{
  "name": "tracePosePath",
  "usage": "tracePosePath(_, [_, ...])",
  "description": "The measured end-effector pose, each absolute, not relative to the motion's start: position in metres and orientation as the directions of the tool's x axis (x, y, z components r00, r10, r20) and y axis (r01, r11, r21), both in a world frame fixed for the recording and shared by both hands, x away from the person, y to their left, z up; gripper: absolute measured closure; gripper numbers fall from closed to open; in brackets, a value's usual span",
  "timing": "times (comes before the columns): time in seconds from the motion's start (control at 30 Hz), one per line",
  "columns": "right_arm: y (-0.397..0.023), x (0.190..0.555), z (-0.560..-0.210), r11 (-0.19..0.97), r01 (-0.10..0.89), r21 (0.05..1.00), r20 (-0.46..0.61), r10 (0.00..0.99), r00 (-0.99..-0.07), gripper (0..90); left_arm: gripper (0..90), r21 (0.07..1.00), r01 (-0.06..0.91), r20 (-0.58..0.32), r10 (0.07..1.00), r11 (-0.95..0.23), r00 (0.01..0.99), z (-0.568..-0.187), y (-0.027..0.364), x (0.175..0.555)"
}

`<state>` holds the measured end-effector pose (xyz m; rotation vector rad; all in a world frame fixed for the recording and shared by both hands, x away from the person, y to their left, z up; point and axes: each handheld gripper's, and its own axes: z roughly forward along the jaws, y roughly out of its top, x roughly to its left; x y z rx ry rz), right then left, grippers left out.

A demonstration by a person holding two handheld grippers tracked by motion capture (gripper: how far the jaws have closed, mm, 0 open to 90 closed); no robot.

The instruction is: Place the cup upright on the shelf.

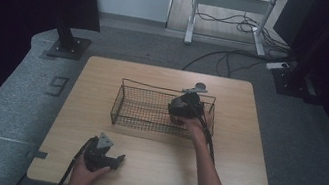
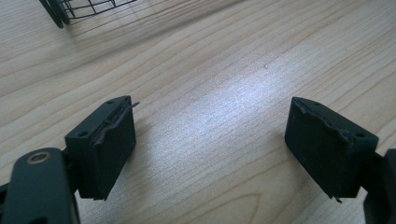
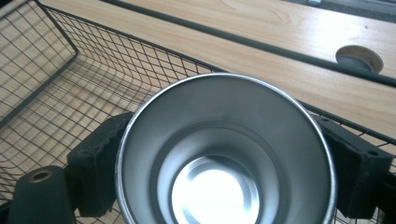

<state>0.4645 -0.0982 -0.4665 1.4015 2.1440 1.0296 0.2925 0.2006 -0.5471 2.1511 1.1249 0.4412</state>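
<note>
A black wire basket stands on the middle of the wooden table. My right gripper is lowered into the basket's right end. In the right gripper view, my right gripper is shut on a shiny steel cup, with its pads pressed on the cup's outer sides. The cup's mouth faces the camera, and the basket mesh lies behind and below it. My left gripper rests near the table's front edge, apart from the basket. Its jaws stand open over bare wood with nothing between them.
A corner of the basket shows at the top left of the left gripper view. A round hole is cut into the tabletop beyond the basket. Stand bases and cables lie on the floor behind the table.
</note>
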Motion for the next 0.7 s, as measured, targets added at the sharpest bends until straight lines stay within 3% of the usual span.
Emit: tracePosePath(0.7, [-0.091, 0.470, -0.479, 0.255, 0.672, 0.695, 0.059, 0.911, -0.408, 13.4, 16.3, 0.690, 0.596, -0.007, 0.820, -0.410, 0.573, -0.547, 0.201, 0.293])
